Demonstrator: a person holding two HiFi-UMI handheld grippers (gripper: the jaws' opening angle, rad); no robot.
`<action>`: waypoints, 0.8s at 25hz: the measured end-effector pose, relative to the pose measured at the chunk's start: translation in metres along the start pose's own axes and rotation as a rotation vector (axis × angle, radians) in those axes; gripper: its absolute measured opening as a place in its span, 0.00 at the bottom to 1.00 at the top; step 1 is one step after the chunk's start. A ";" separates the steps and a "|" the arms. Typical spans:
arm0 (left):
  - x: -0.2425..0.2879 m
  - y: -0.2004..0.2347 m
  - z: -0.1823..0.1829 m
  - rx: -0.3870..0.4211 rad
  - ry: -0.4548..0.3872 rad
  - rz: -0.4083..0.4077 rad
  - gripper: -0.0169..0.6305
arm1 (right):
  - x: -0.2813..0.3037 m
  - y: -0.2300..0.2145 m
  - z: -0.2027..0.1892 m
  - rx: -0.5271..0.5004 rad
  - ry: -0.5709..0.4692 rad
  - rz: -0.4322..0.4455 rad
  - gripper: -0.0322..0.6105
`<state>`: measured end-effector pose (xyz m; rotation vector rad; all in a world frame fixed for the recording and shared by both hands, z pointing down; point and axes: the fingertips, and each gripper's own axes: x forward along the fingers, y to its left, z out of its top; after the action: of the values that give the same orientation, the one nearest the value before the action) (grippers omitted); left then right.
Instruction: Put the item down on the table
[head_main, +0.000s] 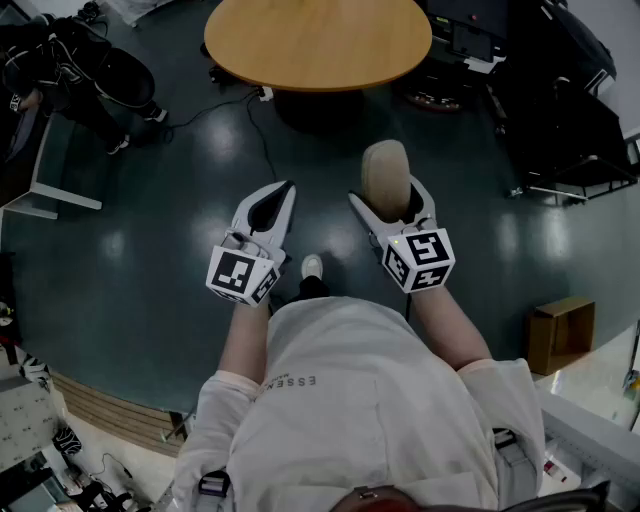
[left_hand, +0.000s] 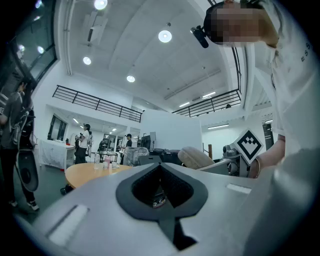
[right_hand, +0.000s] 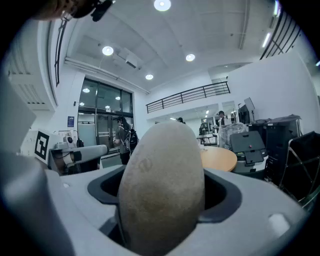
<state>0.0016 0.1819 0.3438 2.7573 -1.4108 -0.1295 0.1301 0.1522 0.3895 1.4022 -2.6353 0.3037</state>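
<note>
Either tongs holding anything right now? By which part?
Right tongs grip a tan, egg-shaped, rough-skinned item by its near end; the far end sticks out past the tips. Left tongs: shut, empty.

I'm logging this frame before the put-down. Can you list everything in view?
Round table: one, light wood, top centre of the head view.
Potato: one, tan, between the right hand-held gripper's jaws.
Cardboard box: one, brown, on the floor at right.
Cable: one, black, on the floor near the table.
Bystander: one, dark clothes, upper left.
Left hand-held gripper: one, white-grey, jaws together, empty.
Right hand-held gripper: one, white-grey, closed on the potato.
Shirt: one, white, bottom.
</note>
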 end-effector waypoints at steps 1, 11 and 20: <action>0.000 0.000 -0.003 0.001 -0.003 -0.002 0.05 | 0.000 0.000 -0.001 0.004 0.000 0.000 0.68; -0.002 0.002 -0.008 -0.011 0.007 0.010 0.05 | 0.001 -0.001 -0.007 0.059 0.018 0.006 0.68; 0.008 0.011 -0.013 -0.021 0.006 0.003 0.05 | 0.010 -0.012 -0.008 0.088 0.033 -0.005 0.68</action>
<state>-0.0020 0.1690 0.3568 2.7369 -1.4040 -0.1354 0.1344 0.1394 0.4006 1.4173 -2.6211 0.4439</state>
